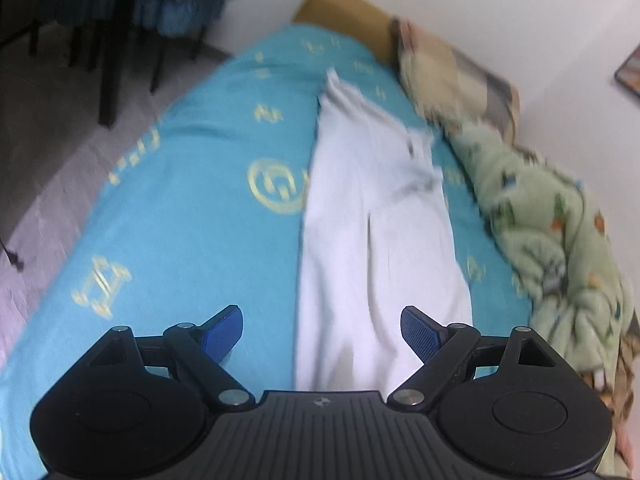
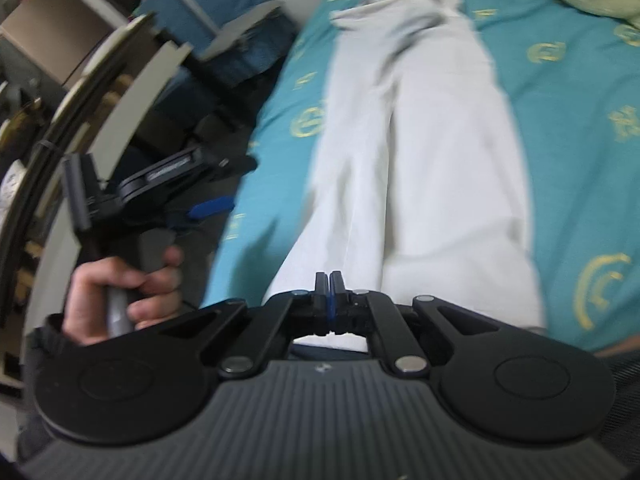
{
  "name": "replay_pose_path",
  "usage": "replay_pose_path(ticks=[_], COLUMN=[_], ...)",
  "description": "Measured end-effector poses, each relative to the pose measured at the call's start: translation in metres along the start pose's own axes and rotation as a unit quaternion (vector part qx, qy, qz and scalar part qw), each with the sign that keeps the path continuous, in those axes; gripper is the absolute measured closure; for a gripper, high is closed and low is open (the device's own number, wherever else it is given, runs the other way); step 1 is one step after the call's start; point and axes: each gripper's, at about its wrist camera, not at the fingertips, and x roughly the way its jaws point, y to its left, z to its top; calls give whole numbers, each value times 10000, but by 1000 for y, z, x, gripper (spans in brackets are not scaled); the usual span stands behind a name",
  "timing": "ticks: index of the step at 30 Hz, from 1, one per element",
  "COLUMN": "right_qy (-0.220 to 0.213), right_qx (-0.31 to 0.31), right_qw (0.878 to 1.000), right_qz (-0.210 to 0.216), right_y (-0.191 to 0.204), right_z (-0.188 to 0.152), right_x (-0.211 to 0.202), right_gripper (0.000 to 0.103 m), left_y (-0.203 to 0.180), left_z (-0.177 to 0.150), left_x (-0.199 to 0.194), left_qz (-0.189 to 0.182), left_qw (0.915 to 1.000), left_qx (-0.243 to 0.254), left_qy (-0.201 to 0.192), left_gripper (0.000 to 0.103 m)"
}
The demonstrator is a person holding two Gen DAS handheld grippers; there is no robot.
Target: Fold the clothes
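With right tongs (image 2: 330,280) together at long white cloth trousers' (image 1: 372,240) near end, grip unclear; left tongs (image 1: 322,330) apart, so fabric may slip w/ uneven fold.

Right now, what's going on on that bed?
A person is folding white trousers that lie lengthwise on a teal bedsheet. The right tongs are shut at the trousers' near end; whether they pinch cloth is unclear. The left tongs are open, hovering over the near end, holding nothing. A green blanket lies bunched alongside.
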Motion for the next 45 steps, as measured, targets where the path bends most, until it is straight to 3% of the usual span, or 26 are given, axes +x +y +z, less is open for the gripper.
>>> replay_pose_path(ticks=[4,9,12,14,15,16,17,22,27,32,37,43,45], right_qy=[-294,-747,-712,-724,-802,-929,-1084,-1580,-1997,-1566,-1651,-1540,-1482], right_qx=[214,228,186,132,118,115,125,293,548,1217,1381,1276,1234], right_qw=[9993,9969,9972,9973,9967,9956,9940,9869,9777,9801,9765,9796,9810], right_qz=[-6,-18,-100,-83,-75,-70,-68,-153,-351,-45,-82,-180,-214], right_y=[-27,-33,-37,-39,-40,-40,-41,-55,-81,-110,-112,-109,-108], right_z=[-15,-16,-13,-13,-13,-13,-11,12,32,34,32,32,32], right_x=[-4,-5,0,-1,-4,-8,-12,-32,-42,-23,-22,-16,-14], right_gripper=[100,97,94,75,43,21,18,20,20,18,18,18,18], left_y=[-9,-26,-45,-57,-63,-67,-71,-87,-104,-119,-132,-146,-146], left_z=[-17,-33,-47,-56,-60,-64,-68,-84,-102,-121,-137,-151,-155], left_x=[12,2,-6,-12,-16,-20,-24,-38,-35,-20,-10,4,15], left_qz=[157,283,244,261,277,273,269,173,267,510,527,233,290], left_qw=[9991,9977,9947,9916,9900,9889,9877,9824,9713,9509,9279,9165,9120], left_qx=[109,528,931,1218,1345,1433,1520,1840,2316,2966,3601,3867,3908], left_qy=[373,318,356,350,331,298,266,286,471,729,803,999,1210], left_gripper=[16,16,18,19,19,19,19,25,33,36,38,38,51])
